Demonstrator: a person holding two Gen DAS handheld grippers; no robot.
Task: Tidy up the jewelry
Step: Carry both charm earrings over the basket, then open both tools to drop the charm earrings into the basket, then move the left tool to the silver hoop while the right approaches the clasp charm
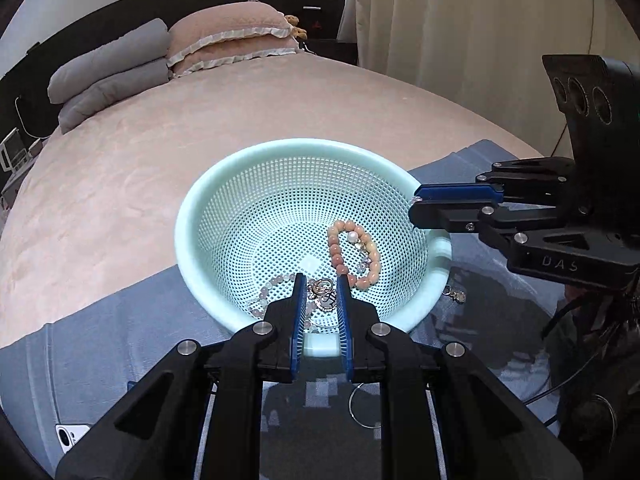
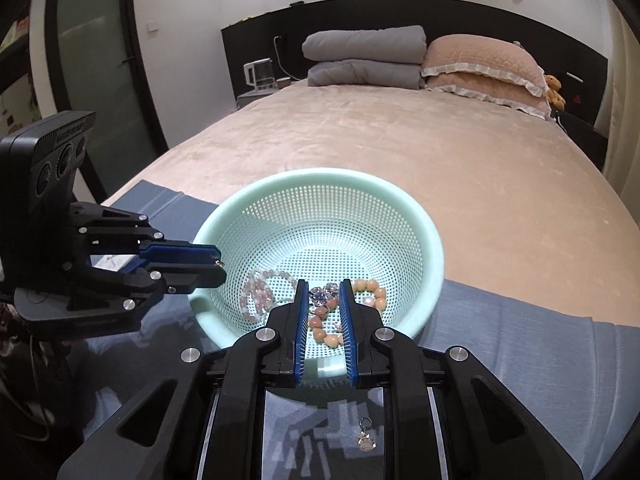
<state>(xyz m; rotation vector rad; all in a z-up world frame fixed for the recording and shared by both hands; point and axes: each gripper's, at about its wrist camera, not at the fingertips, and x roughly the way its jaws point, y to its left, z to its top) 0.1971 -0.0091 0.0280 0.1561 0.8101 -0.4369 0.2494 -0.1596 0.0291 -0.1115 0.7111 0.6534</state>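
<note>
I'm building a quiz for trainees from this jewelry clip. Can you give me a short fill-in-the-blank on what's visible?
1. The peach bead bracelet lies inside the mint-green ____.
2. The basket sits on a ____ cloth.
3. A small charm lies ____ the basket, on the cloth.

Missing words: basket; blue; outside

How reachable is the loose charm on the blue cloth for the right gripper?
Probably yes: the charm lies uncovered on the blue cloth, outside the basket. The right gripper points past it over the basket, so it would need pulling back.
</note>
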